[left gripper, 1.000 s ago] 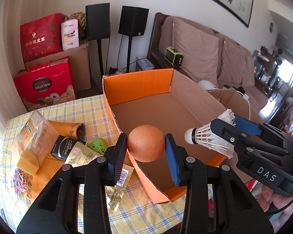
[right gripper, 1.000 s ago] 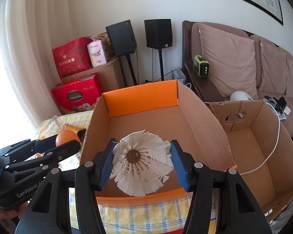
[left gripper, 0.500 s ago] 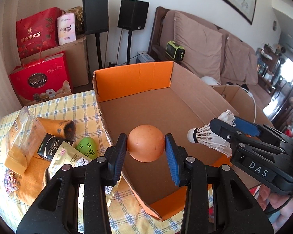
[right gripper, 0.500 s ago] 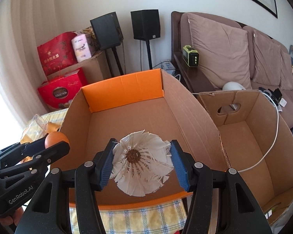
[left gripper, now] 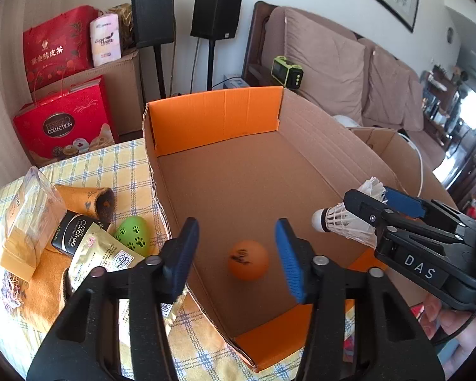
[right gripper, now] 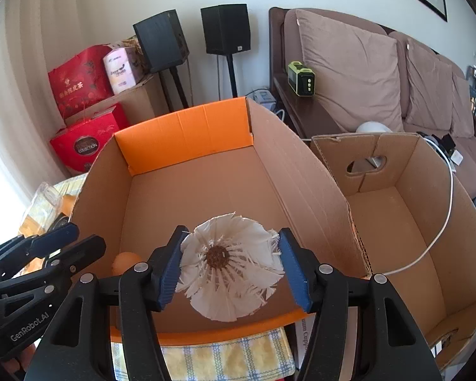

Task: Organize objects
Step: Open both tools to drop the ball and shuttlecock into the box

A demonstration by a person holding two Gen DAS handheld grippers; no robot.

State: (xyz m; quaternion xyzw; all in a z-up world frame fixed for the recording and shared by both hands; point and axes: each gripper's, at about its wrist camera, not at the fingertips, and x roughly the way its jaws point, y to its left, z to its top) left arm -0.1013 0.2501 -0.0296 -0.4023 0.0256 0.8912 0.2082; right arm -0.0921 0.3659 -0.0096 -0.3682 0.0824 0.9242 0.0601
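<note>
Over the near end of the cardboard box point(left gripper: 301, 133): left gripper point(left gripper: 236, 254) hovering with jaws spread wide, gripping nothing; orange ball point(left gripper: 248, 259) lying loose on the box floor directly below and between the pads, slightly blurred, so possibly rolling. Right gripper point(right gripper: 230, 265) hanging over the box's near-right corner, clenching the shuttlecock point(right gripper: 230, 262) by its feather skirt. Long axis running along the fingers, cork pointing forward and a bit down into the box, feathers facing back at the camera. Likely next: simply spreading the right jaws, dropping the shuttlecock straight onto the floor. Plenty of bare floor ahead toward the box's orange far wall; ball sitting off to the left of the drop line, near but apart. Watching the tall right wall of the box just beside the right finger, and the left gripper close on the other side, limiting sideways motion. Second carton point(right gripper: 412, 197) beyond the box's right wall, not the target by this reading. Remaining clutter, green egg point(left gripper: 133, 236) and coffee pouch point(left gripper: 98, 249), waiting on the tablecloth point(left gripper: 117, 165) left of the box, nearer the left gripper.
</note>
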